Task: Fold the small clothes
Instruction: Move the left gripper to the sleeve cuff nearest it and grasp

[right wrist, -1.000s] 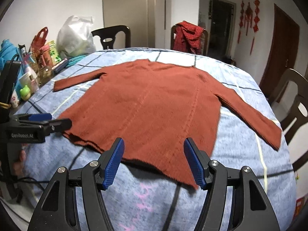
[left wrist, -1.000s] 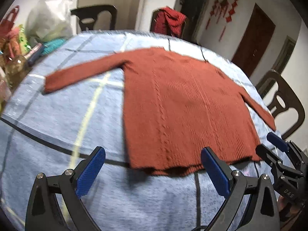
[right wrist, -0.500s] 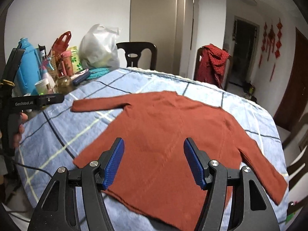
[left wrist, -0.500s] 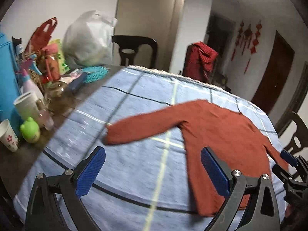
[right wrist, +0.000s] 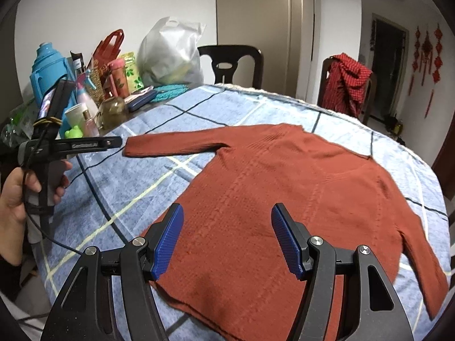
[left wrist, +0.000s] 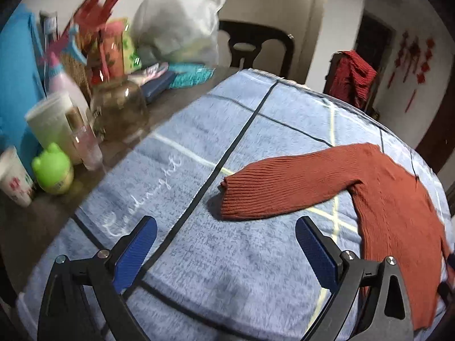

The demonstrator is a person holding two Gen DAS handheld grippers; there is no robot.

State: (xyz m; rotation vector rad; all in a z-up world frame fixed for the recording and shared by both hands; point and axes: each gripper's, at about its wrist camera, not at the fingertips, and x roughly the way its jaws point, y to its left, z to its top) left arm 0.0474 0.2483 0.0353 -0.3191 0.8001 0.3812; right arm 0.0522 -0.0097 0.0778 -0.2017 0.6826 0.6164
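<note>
One rust-red sweater (right wrist: 284, 199) lies flat on the blue checked blanket (left wrist: 227, 255) covering the table, whose cursive stitching I can't read. Both tongs gape wide and empty: left tongs (left wrist: 226, 251) near one sleeve cuff, right tongs (right wrist: 227, 238) above the hem.

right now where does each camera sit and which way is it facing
Left wrist: on the left gripper, low over the blanket, facing the sweater sleeve cuff and the table clutter; only its own open fingers show.
Right wrist: on the right gripper, above the sweater hem, facing across the table to the chairs; its open fingers show, plus the left gripper and the hand holding it.
Shared: sweater, blanket, white bag, clutter, red garment on a chair.
</note>
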